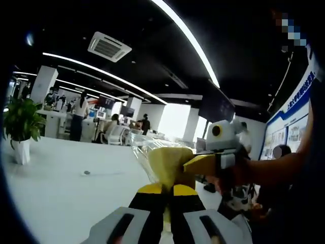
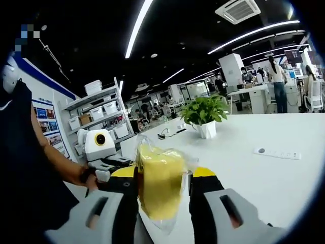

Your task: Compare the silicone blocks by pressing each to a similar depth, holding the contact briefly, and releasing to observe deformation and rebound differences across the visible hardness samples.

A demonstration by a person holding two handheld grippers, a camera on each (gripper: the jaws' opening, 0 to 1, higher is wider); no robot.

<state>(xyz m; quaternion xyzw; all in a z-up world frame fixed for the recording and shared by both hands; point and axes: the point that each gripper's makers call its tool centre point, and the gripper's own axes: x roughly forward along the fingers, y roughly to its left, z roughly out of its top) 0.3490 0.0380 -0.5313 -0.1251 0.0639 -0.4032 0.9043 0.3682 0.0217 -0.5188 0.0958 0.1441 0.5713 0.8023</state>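
Yellow silicone block (image 2: 160,185), wrapped in a clear plastic bag (image 2: 167,221), is up off the white table (image 2: 264,178), held between both grippers. In the right gripper view it sits squarely between the right gripper (image 2: 162,185) jaws, black pads touching both its sides, so that one is pinching the block. Bag film bulges above the block and hangs below it.

In the left gripper view the same block (image 1: 170,165) is just ahead of the left gripper (image 1: 165,189). The yellow-tipped jaws are close together with only a thin gap, and bag plastic appears caught between them; the tips meet the block's lower edge. Reads as clamped on the bagged block.

Each gripper also shows in the other's view, held by the person's hand (image 1: 228,178).

Around: a potted plant (image 2: 204,116) in a white pot on the table, a white power strip (image 2: 278,152) lying flat to the side, storage shelves with white bins (image 2: 99,119), and open office space behind.
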